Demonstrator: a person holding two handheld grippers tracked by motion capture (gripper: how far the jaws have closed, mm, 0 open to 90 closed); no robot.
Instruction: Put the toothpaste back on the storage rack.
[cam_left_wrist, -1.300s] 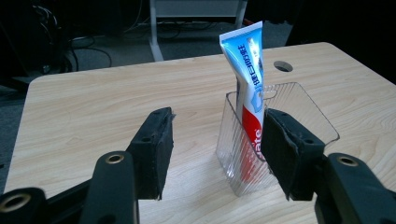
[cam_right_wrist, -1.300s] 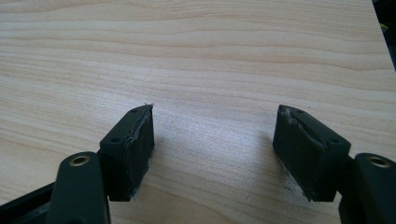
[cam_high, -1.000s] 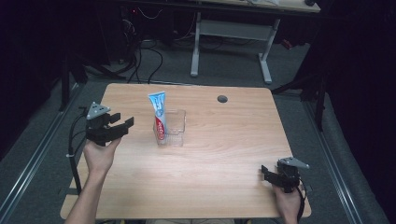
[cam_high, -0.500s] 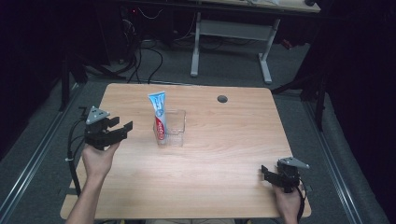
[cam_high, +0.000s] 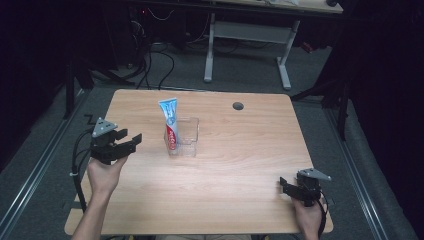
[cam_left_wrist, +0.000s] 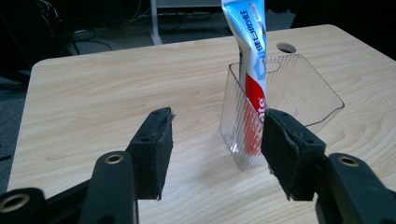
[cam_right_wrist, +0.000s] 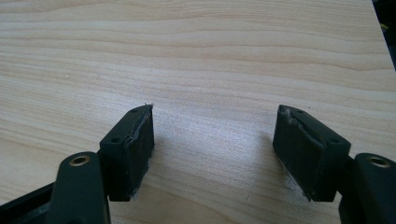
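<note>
Toothpaste tube (cam_high: 170, 124) standing on end in a clear plastic container (cam_high: 186, 136), left of the table's centre, nearer the far edge.

Tube's long axis runs near vertical with a slight lean; its flat crimped end points up, and its red lower part sits inside the container against the wall facing my left gripper (cam_high: 131, 144). I see nothing else in the container. I hold the left gripper near the table's (cam_high: 240, 165) left edge, just beside the container but not touching it, jaws apart and empty. My right gripper (cam_high: 283, 184) rests at the near right corner, well apart, jaws spread with only bare wood between them.
</note>
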